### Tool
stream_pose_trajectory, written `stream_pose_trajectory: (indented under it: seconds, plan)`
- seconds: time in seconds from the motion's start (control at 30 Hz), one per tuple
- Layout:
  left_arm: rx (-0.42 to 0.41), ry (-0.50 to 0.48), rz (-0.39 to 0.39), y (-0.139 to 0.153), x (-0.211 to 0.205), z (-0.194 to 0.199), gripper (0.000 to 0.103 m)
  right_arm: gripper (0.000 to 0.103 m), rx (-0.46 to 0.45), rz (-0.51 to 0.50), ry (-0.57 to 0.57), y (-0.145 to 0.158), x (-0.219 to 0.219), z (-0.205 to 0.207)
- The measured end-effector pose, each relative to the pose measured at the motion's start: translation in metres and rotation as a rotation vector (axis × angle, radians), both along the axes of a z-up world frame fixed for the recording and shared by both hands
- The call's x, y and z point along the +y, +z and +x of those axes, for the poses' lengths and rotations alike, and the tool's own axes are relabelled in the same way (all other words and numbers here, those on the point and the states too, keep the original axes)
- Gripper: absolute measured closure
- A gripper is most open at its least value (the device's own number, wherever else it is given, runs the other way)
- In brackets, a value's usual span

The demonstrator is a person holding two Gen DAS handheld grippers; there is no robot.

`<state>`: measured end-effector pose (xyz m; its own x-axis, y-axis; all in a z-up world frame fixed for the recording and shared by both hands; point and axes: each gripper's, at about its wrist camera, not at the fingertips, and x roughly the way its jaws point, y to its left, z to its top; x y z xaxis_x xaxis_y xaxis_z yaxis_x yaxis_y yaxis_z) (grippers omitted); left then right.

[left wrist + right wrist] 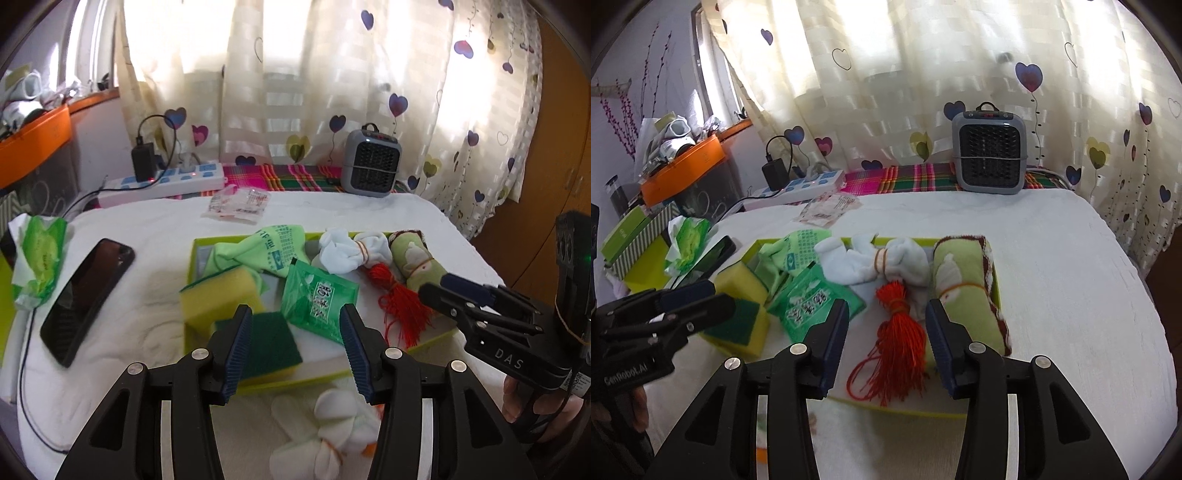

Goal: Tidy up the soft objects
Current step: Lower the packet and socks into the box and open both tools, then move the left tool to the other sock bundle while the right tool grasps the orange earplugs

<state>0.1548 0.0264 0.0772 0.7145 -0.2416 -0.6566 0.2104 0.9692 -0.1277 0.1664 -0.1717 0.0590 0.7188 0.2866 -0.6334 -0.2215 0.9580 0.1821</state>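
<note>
Left gripper [295,343]: your jaws stand wide apart and empty, above the near edge of the shallow lime-green cardboard tray [194,258].
Right gripper [886,341]: jaws equally wide, holding nothing, over the red thread tassel [899,354].
Tray contents: yellow-and-green scouring sponge [240,310], green plastic sachet [317,299], light green printed cloth [273,247], white socks bound with a rubber band [347,253], rolled green towel [964,291].
Stray item: a white knotted sock bundle [332,435] lies on the white-covered bench [1052,277], just outside the tray's near wall.
Handling: probably light, soft, compressible; it should not slip.
Grasp: take it at the banded waist, where it is firmest.
</note>
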Motion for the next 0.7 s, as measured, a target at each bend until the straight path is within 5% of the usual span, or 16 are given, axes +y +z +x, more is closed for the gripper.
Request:
stream_pose_trajectory:
  seconds: [0.53,0.7]
  plan:
    - [0.037,0.009,0.031,-0.017,0.025,-0.042,0.052,0.058,0.062,0.001,0.169,-0.02,0.023,-0.059]
    - [0.056,0.001,0.056,-0.024,0.029,-0.049,0.052,0.049,0.071,-0.036,0.22,-0.028,0.035,-0.071]
